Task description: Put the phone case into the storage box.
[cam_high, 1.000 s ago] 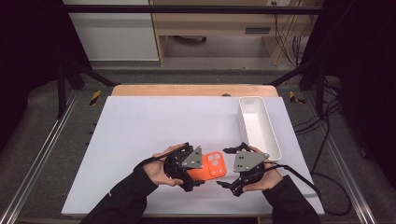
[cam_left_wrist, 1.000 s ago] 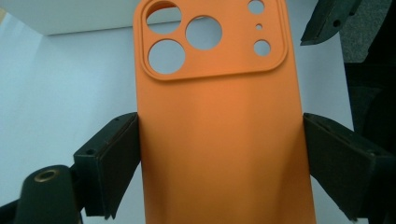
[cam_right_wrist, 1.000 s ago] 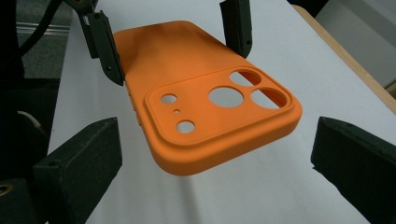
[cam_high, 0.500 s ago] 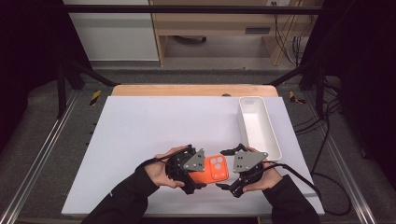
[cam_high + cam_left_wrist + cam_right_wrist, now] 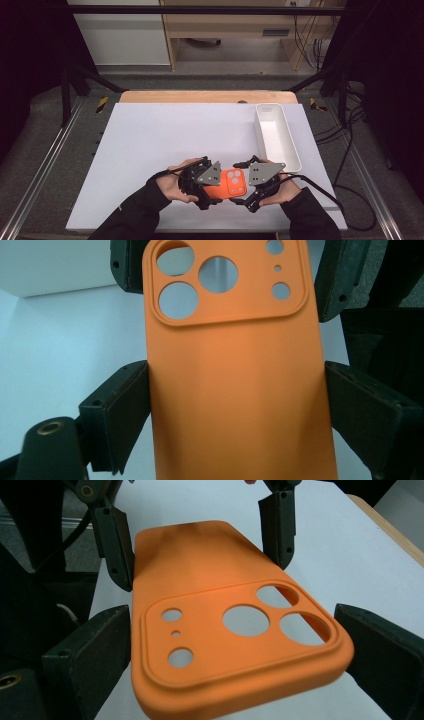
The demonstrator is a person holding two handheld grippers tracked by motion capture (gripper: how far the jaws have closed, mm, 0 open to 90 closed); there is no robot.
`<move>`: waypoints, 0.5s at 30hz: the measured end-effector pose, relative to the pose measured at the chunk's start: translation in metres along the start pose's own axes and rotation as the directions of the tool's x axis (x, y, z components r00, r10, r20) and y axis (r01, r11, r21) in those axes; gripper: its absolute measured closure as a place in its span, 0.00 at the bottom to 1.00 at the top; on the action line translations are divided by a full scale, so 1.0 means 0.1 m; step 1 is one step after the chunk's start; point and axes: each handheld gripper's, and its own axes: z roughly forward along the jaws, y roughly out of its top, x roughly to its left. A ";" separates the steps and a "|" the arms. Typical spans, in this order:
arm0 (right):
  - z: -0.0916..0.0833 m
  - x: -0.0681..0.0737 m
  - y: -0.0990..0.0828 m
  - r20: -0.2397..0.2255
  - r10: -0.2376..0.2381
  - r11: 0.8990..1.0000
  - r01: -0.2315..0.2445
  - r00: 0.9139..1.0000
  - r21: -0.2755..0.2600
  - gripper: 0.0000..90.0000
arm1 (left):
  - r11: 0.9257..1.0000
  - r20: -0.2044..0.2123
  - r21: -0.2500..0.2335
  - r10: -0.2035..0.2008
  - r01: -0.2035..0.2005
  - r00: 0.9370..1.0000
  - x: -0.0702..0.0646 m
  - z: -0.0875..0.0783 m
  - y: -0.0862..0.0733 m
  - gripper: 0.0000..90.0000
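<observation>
**One case, two tongs**

Since a second ago my right tongs (image 5: 248, 189) have been closing around the case. One white table (image 5: 165, 135), one tray (image 5: 278, 136) at two o'clock, one orange phone case (image 5: 233, 183) between both tongs, near edge; left tongs (image 5: 209, 186) clamp it.

No legible text, label, brand, number or sign appears in any of my views. The orange phone case (image 5: 235, 370) carries no print on its back; its surface bears only the round camera cut-outs. The grey plates on my tongs are blank. The white tray (image 5: 295, 155) and the white counter (image 5: 165, 135) have no markings. The yellow-and-black striped patches (image 5: 101, 104) beside the counter's far corners are hazard markings without wording. Items in the background are too small and blurred to read.
</observation>
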 end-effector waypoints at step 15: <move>0.02 0.02 -0.01 -0.065 -0.007 1.000 0.006 0.998 -0.022 0.08 | 1.000 0.022 -0.019 0.020 -0.020 1.000 -0.05 0.00 0.03 0.15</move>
